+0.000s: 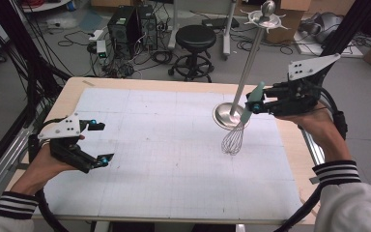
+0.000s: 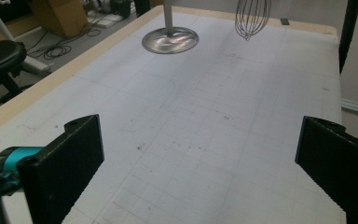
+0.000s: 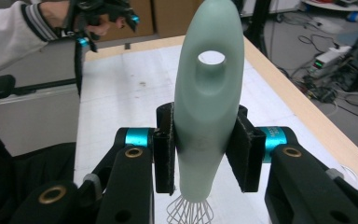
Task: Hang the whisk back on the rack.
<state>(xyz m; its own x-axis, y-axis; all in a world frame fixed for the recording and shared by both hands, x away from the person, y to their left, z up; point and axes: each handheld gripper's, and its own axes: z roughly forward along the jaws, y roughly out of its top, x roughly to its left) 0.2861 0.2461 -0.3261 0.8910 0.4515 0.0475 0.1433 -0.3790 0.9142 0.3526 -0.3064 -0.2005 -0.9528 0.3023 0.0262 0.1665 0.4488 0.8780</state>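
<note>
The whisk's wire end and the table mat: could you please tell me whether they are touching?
Apart. The left gripper view shows the whisk wires hanging above the mat, with bare mat visible beneath their tip.

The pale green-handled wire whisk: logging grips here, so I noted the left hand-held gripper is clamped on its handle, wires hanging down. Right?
Not quite: the right hand-held gripper clamps the pale green-handled wire whisk, wires down, as the right gripper view shows.

A lab: computer towers (image 1: 132,25), tangled floor cables (image 1: 77,38), cardboard boxes (image 1: 290,17) and a gridded worktable (image 1: 174,159).
</note>
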